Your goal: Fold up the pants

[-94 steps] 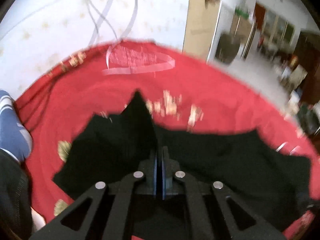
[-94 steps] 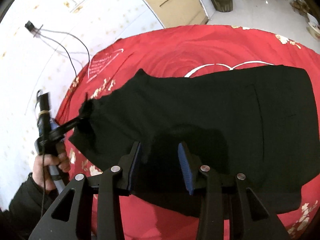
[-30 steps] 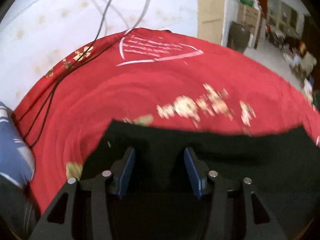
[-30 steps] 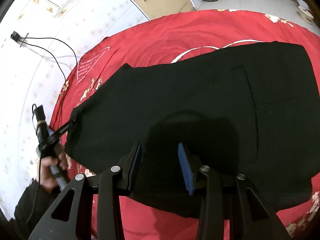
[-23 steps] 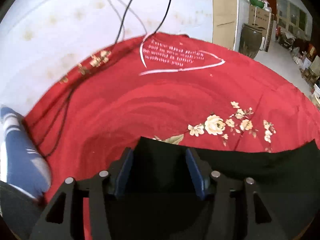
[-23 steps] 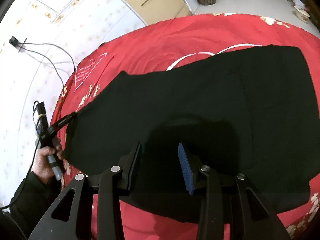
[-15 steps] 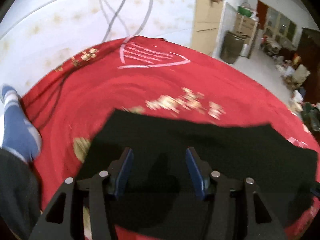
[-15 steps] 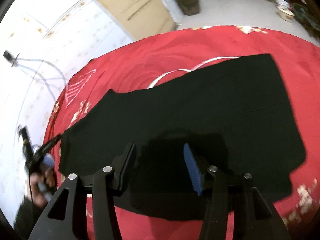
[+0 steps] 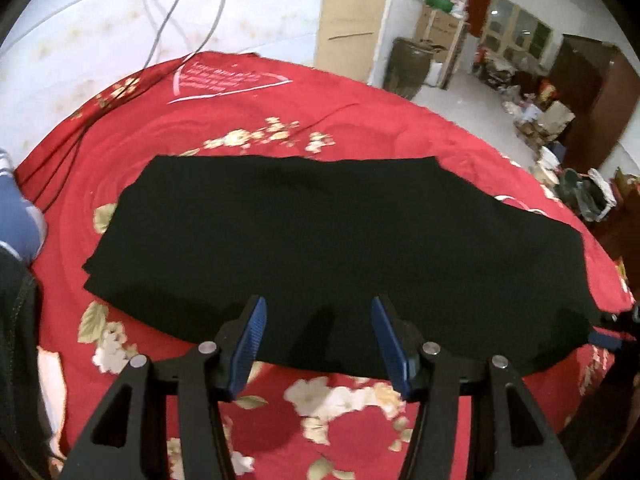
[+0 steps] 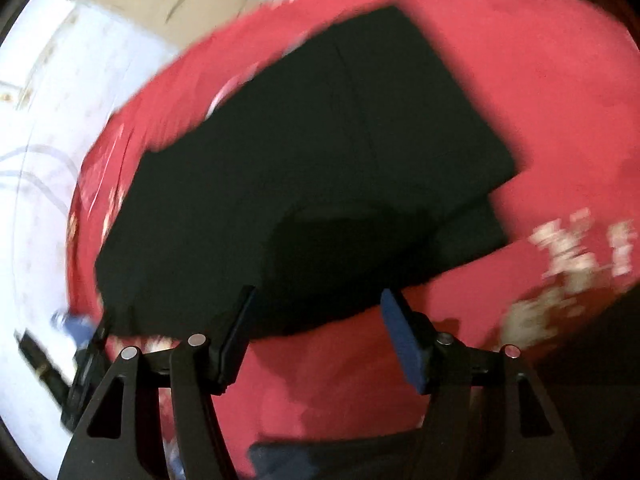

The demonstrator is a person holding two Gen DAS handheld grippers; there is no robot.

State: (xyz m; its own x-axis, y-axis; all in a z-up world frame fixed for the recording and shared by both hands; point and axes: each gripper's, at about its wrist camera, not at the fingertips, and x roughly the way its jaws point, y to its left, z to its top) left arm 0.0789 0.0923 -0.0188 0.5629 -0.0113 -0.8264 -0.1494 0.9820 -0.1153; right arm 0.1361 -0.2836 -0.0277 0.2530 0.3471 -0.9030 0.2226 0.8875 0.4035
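The black pants [image 9: 328, 240] lie flat and folded lengthwise on the red flowered bedspread [image 9: 280, 112]. My left gripper [image 9: 318, 332] is open and empty, raised over the pants' near edge. In the right wrist view the pants [image 10: 320, 168] show as a long dark shape on the bedspread [image 10: 540, 60], blurred by motion. My right gripper [image 10: 316, 320] is open and empty above their near edge. The left gripper's body [image 10: 80, 368] shows at the lower left of that view.
Cables [image 9: 80, 128] run over the bedspread's far left and up the white wall [image 9: 100, 40]. A blue striped cloth [image 9: 16, 216] lies at the left edge. Beyond the bed are a brown jar [image 9: 408, 68], boxes and floor clutter.
The left gripper let go of the pants' end, opened and pulled back and up. The right gripper stayed open and has also drawn back, now swinging fast. The pants now lie flat.
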